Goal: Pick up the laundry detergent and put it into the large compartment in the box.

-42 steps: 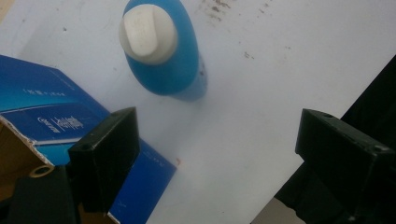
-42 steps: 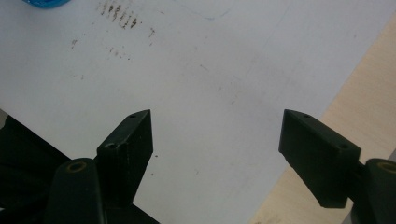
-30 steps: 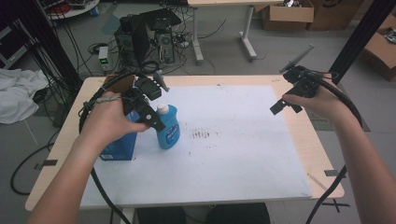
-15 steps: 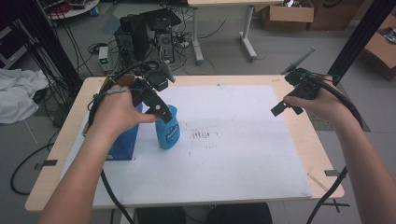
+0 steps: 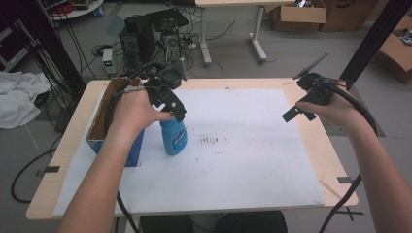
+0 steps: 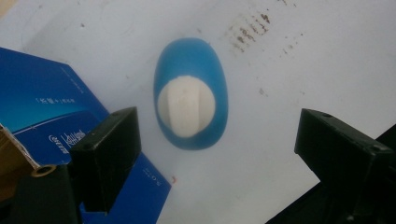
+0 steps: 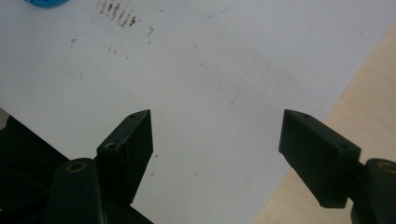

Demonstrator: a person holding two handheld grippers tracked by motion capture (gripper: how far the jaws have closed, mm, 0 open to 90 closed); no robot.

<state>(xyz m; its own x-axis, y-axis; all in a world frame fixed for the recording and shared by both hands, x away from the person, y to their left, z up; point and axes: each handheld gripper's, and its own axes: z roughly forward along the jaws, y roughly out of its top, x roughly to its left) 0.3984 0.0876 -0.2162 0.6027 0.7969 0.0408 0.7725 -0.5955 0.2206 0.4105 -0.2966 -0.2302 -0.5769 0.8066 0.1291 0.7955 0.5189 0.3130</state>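
A bottle (image 5: 173, 136) stands on a sheet (image 5: 252, 160) covering the table (image 5: 335, 165), just right of an open box (image 5: 109, 114) at the table's left edge.

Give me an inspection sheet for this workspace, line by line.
Surface: wooden table under a white sheet with brown specks.
Job's things: blue bottle, white cap, upright; open blue box to its left.
Clutter: nothing seen on the sheet.
Grippers: left gripper open above the bottle; right gripper open over the bare sheet.
Cables: one trails from each gripper.
Surroundings: computer tower, cardboard boxes, white cloth on the floor.
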